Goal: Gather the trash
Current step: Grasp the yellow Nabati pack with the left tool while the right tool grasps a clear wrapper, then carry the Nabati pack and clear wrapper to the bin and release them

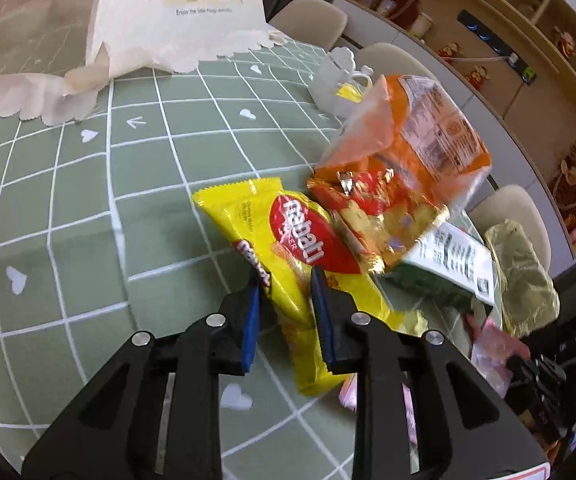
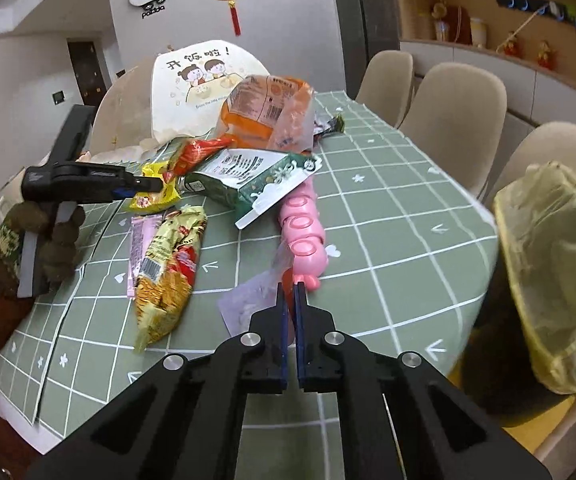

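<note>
Dining table (image 2: 408,216), early in cleanup: we close left gripper (image 1: 283,280) narrowly around yellow wafer wrapper (image 1: 288,248); right gripper (image 2: 289,294) pinches clear pink wrapper (image 2: 247,300). Orange bag (image 2: 263,108), green packet (image 2: 247,180), noodle pack (image 2: 167,264) remain; yellow-lined bin (image 2: 552,264) waits at table edge.

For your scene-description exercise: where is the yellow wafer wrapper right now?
In the left wrist view, the yellow wafer wrapper lies on the green checked tablecloth, between the left gripper fingers, beside the orange bag.
</note>
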Motion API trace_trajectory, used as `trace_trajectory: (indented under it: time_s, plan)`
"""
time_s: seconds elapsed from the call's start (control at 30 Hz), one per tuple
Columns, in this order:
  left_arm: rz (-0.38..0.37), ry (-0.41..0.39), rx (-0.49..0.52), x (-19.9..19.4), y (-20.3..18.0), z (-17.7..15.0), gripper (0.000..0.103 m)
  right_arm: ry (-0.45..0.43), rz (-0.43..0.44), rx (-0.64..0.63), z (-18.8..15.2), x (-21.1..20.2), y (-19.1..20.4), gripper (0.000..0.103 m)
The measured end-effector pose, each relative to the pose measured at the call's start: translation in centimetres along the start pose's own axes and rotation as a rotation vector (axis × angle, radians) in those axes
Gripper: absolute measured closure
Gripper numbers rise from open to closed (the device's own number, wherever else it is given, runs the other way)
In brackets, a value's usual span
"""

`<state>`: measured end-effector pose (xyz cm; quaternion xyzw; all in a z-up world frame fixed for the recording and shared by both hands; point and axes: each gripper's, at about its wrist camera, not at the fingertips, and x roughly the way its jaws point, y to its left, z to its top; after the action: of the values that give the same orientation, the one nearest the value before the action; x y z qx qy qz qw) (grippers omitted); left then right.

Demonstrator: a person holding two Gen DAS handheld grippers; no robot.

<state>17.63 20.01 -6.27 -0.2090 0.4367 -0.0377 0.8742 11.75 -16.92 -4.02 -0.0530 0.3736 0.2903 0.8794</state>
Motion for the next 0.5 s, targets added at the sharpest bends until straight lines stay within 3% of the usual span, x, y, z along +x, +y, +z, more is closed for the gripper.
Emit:
trace_trajectory:
  time_s: [0.1,0.2,0.5]
  plan:
    - [0.022,-0.001,0.029,0.3,-0.8,0.3,0.089,-0.009,-0.01,-0.013,0.0,-0.4,0.1,0.098]
    - [0.016,-0.031,0.043,-0.9,-1.4,0.6,0.089,-0.031,-0.019,-0.024,-0.1,-1.3,0.2,0.098]
    - [0.026,-0.305,0.225,-9.4,-7.6,1.3,0.089,-0.122,-0.062,-0.027,1.8,-5.4,-1.2,0.098]
